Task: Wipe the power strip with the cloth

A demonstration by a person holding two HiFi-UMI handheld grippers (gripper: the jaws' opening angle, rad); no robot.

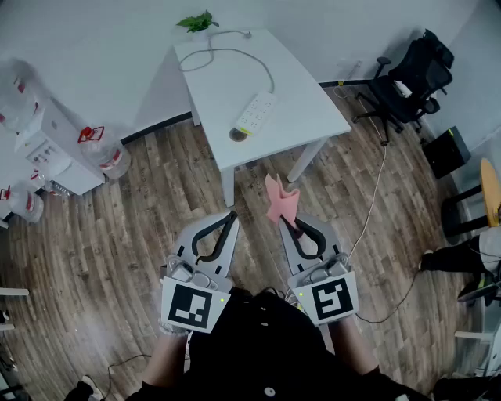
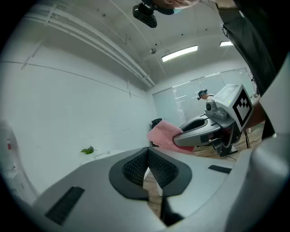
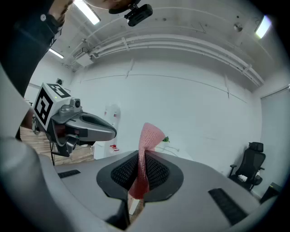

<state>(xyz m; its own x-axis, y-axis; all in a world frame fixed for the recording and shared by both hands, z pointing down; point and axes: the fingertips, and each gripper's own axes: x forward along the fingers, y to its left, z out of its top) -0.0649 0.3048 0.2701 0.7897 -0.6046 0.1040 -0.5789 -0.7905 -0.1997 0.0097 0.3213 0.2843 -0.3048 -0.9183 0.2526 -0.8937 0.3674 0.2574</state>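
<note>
A white power strip (image 1: 257, 113) lies on the small white table (image 1: 313, 117), its cord looping toward the far edge. My right gripper (image 1: 285, 222) is shut on a pink cloth (image 1: 279, 200), which sticks up past the jaws; the pink cloth (image 3: 146, 149) shows pinched between the pads in the right gripper view. My left gripper (image 1: 229, 220) is shut with nothing in it, its pads (image 2: 136, 167) pressed together. Both grippers hang over the wood floor, short of the table's near edge. The other gripper with the pink cloth (image 2: 164, 134) shows in the left gripper view.
A small green plant (image 1: 197, 22) stands at the table's far corner and a round disc (image 1: 238, 135) lies by the strip. A black office chair (image 1: 409, 78) stands at the right, water jugs (image 1: 102, 149) and a white cabinet (image 1: 48, 145) at the left. A cable (image 1: 374, 196) trails on the floor.
</note>
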